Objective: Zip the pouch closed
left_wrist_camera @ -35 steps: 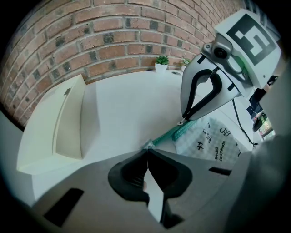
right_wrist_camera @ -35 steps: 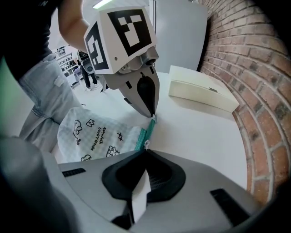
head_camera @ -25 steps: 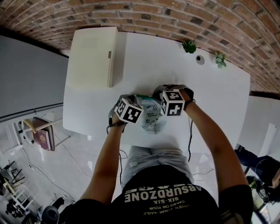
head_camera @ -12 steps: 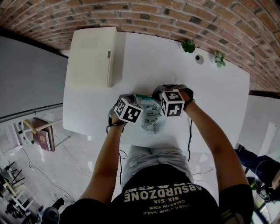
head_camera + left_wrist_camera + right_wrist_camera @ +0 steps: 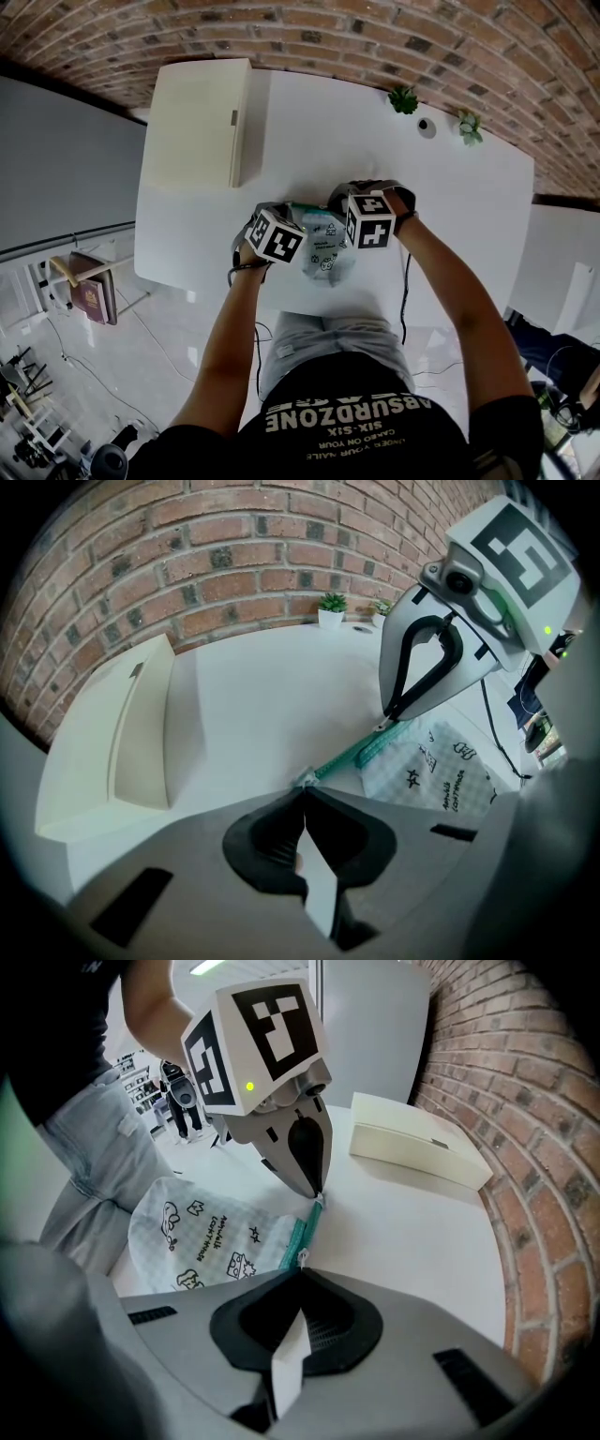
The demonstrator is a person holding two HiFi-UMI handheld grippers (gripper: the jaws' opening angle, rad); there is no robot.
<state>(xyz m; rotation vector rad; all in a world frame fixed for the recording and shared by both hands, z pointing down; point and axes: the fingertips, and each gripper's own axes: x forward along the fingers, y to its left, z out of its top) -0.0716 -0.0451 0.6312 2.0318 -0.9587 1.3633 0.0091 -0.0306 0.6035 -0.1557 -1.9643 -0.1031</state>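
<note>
A white printed pouch (image 5: pixel 324 249) with a teal zipper (image 5: pixel 360 752) lies on the white table (image 5: pixel 450 216), near its front edge. In the left gripper view my left gripper (image 5: pixel 303 787) is shut on the small tab at the zipper's end. The right gripper (image 5: pixel 385 724) pinches the zipper further along, and the teal strip runs taut between the two. In the right gripper view my right gripper (image 5: pixel 301 1269) is shut on the metal zipper pull (image 5: pixel 301 1258), with the left gripper (image 5: pixel 318 1192) just beyond it. From the head view, both sets of fingertips are hidden under the marker cubes.
A flat cream box (image 5: pixel 199 122) lies on the table's far left part. Two small potted plants (image 5: pixel 405 99) (image 5: pixel 471 127) stand by the brick wall (image 5: pixel 375 37), beside a round hole (image 5: pixel 427 127) in the tabletop. A cable (image 5: pixel 407 300) hangs off the front edge.
</note>
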